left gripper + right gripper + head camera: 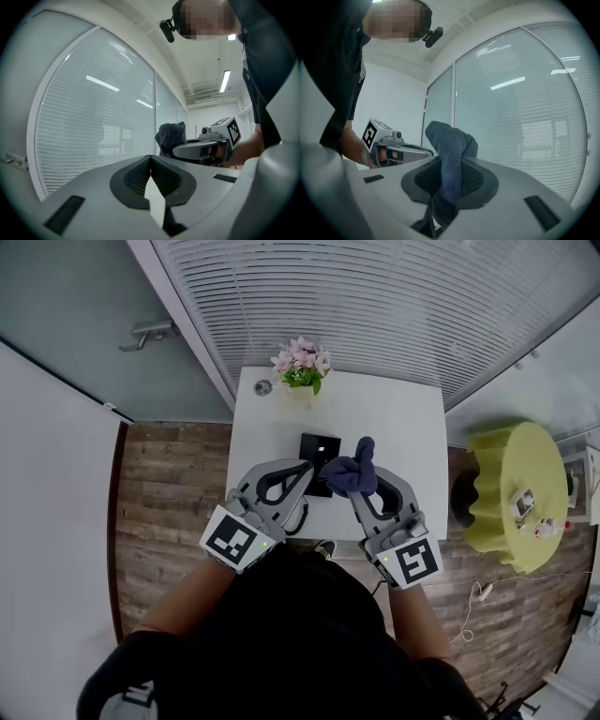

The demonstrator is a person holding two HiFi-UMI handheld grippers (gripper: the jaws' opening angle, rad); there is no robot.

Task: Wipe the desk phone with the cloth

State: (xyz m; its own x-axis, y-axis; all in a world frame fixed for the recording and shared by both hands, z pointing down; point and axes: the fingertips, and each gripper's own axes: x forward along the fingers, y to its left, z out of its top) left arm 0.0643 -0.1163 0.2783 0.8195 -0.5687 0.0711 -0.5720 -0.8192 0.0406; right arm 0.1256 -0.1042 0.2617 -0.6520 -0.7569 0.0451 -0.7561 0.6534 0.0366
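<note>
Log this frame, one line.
left gripper: shut, empty | right gripper: shut on dark blue cloth | desk phone: on white table, below grippers | wipe: contact unclear

Flower pot (300, 369) on white table (403, 418); green stool (506, 465).

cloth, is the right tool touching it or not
Touching. The right gripper view shows the cloth pinched between the right tool's jaws, with its top bunched up above them.

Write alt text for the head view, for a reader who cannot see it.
Seen from above, a person holds two grippers over a white table: the right gripper is shut on a dark blue cloth beside a black desk phone, the left gripper shut and empty. Pink flowers stand behind.
</note>
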